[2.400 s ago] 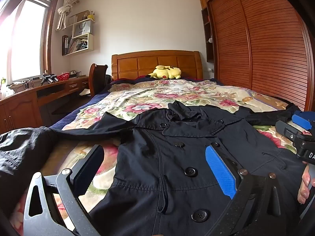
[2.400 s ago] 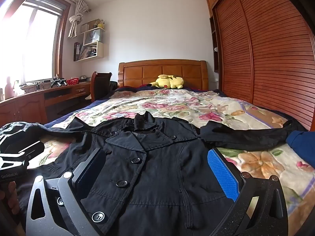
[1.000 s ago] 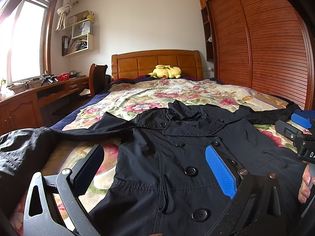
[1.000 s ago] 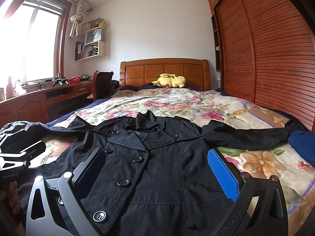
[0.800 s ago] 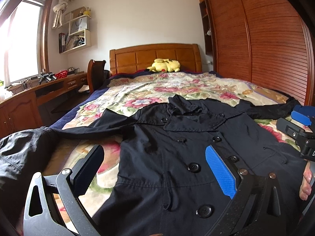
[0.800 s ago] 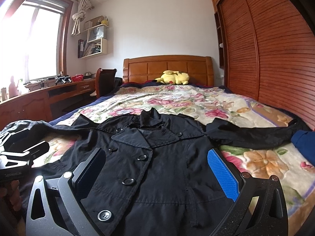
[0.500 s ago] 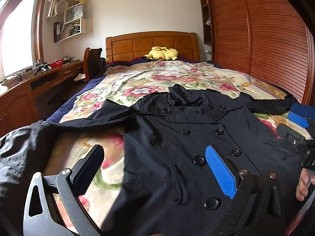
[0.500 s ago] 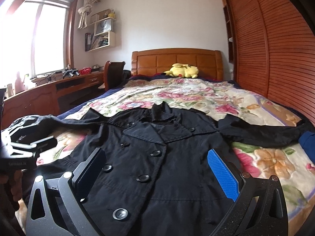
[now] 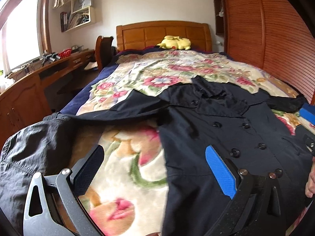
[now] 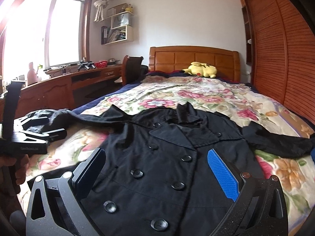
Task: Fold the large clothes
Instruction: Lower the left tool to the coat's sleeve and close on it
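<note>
A black double-breasted coat lies face up and spread out on the floral bedspread, collar toward the headboard. Its left sleeve runs out to the bed's left edge, its right sleeve to the right. My left gripper is open and empty, low over the bedspread at the coat's left edge. My right gripper is open and empty, low over the coat's buttoned front. The left gripper also shows in the right wrist view, beside the left sleeve.
A yellow plush toy lies by the wooden headboard. A wooden desk and chair stand left of the bed. A slatted wooden wardrobe runs along the right. A blue cloth lies at the bed's right edge.
Both grippers have moved forward and tilted down toward the bed. The left one has shifted left toward the coat's left edge and sleeve. The coat has not moved.
</note>
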Demonstrator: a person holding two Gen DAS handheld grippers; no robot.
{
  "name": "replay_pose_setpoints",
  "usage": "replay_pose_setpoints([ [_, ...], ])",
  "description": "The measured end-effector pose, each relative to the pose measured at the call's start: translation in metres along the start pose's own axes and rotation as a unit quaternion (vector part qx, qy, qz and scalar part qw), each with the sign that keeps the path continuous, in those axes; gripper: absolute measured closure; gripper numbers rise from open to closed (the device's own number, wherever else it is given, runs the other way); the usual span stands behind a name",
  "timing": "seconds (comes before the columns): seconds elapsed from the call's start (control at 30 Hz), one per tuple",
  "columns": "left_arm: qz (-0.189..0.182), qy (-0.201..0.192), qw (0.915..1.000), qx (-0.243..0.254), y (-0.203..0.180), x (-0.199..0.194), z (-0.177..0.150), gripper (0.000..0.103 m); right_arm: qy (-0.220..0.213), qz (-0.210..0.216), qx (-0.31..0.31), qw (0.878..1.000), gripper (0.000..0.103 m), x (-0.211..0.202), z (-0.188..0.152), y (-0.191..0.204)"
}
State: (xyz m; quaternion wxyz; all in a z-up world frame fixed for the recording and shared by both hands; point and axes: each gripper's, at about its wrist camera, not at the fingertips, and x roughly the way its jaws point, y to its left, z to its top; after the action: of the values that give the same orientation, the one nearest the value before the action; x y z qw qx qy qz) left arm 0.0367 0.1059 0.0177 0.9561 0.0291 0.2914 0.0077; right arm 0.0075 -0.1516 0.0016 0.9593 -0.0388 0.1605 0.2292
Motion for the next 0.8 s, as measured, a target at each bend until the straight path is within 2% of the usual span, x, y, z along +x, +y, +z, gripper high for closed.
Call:
replay_pose_setpoints([
  [0.43, 0.004, 0.048, 0.9983, -0.032, 0.061, 0.053, 0.014, 0.0, 0.008, 0.024, -0.019, 1.0, 0.0, 0.036, 0.014, 0.021],
  [0.8, 0.015, 0.077, 0.9938, -0.079, 0.099, 0.108, 0.034, 0.0, 0.048, 0.046, -0.025, 0.997, 0.0, 0.059, 0.011, 0.012],
])
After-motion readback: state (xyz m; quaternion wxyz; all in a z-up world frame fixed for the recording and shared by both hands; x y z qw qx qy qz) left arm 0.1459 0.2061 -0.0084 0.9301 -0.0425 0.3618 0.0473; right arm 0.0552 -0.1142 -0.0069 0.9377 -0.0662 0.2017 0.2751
